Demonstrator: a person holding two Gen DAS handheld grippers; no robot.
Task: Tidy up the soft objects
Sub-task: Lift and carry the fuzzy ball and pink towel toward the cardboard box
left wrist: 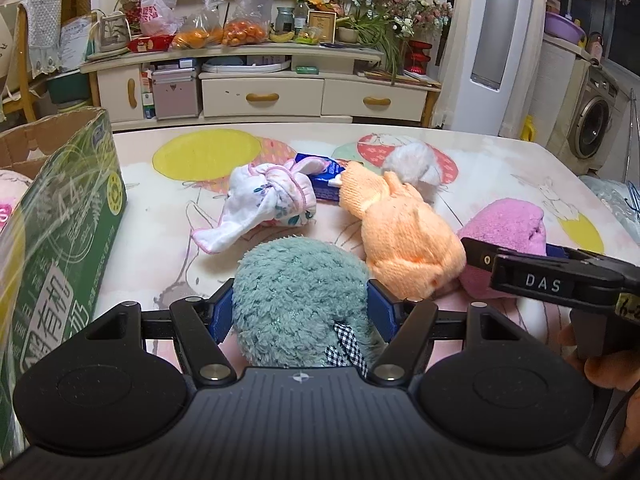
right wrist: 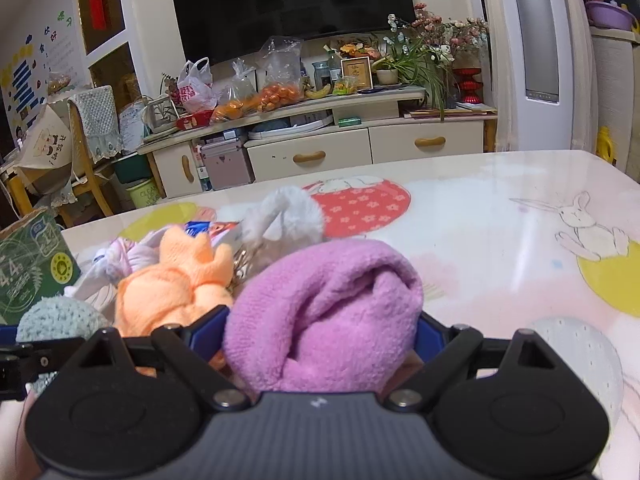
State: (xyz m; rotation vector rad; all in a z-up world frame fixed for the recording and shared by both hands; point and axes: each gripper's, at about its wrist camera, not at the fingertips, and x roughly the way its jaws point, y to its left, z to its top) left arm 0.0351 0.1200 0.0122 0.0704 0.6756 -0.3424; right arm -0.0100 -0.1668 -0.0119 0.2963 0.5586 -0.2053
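Observation:
A fluffy teal plush point(left wrist: 296, 292) sits between the blue fingers of my left gripper point(left wrist: 300, 302), and the pads press on both its sides. In the right wrist view my right gripper point(right wrist: 320, 322) is shut on a rolled pink towel point(right wrist: 328, 300) in the same way. The towel point(left wrist: 508, 228) lies right of the plush. Beyond them on the table lie an orange knitted piece point(left wrist: 400, 232), a knotted white floral cloth point(left wrist: 272, 200), a grey fluffy item point(left wrist: 412, 164) and a blue packet point(left wrist: 324, 180).
An open green cardboard box point(left wrist: 68, 220) stands at the table's left edge. The table point(right wrist: 480, 208) has a rabbit-print cover. Behind it runs a cream TV cabinet point(left wrist: 260, 92) loaded with bags and plants. A washing machine point(left wrist: 592, 120) stands at far right.

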